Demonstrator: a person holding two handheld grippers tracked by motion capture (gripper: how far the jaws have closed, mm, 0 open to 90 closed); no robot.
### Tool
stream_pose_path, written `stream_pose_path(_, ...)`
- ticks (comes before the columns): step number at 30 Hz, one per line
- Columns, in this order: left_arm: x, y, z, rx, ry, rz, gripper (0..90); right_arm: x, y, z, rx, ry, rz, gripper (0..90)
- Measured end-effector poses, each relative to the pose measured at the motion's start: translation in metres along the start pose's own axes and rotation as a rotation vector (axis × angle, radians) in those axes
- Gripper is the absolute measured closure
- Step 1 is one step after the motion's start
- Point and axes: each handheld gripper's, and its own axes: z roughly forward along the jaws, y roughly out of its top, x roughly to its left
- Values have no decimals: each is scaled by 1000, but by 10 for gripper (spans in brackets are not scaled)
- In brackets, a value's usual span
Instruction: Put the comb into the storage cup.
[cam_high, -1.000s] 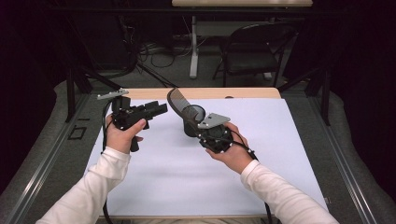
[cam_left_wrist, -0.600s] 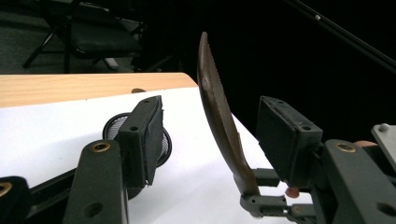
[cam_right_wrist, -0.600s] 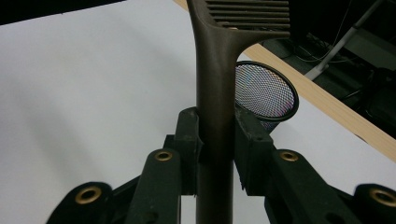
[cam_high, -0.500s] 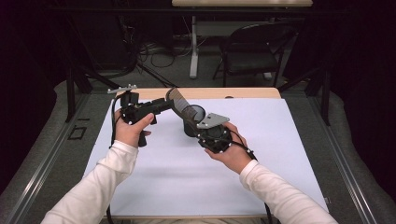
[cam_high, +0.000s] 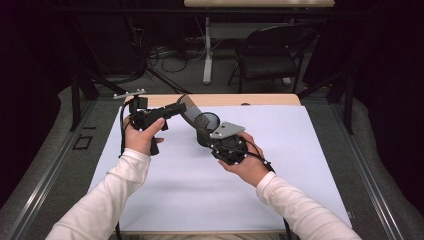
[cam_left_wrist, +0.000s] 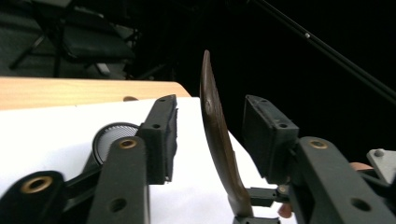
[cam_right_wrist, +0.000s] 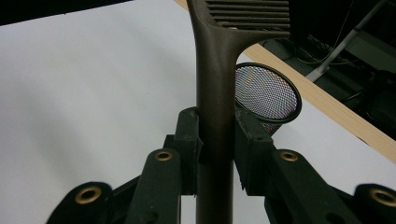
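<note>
At the left, the left tongs (cam_high: 172, 111) stand open, their two black pads straddling the thin edge of the dark brown slotted spatula (cam_left_wrist: 219, 144) without touching it, gaps showing on both sides in the left gripper view. The spatula is held up off the white sheet-covered bench (cam_high: 200, 190), between the two hands toward the far side, slanting from its blade at the upper left down to its handle. It looks like stiff moulded plastic or wood: light, rigid, smooth and slightly curved, so a pinch on the flat faces should hold, while a grip on the narrow edge would probably slip. The slotted blade is thinner and the poorer place to clamp; the neck or handle seems best. Just beside it on the bench stands a small black mesh cup (cam_high: 207, 125), near enough that a swing of the handle could knock it. To the right, the right tongs (cam_right_wrist: 215, 144) are closed firmly on the spatula's handle just below the blade. Beyond the bench's far wooden edge, a dark folding chair (cam_high: 270, 55) stands well apart.
</note>
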Motion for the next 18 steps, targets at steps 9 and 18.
stream_pose_path(9, 2, 0, 0, -2, 2, -33, 666, 0, 0, 0, -1, 3, -3, 730)
stream_pose_path(18, 3, 0, 0, -1, -11, -58, 706, 1, 0, 0, -2, 3, -3, 730)
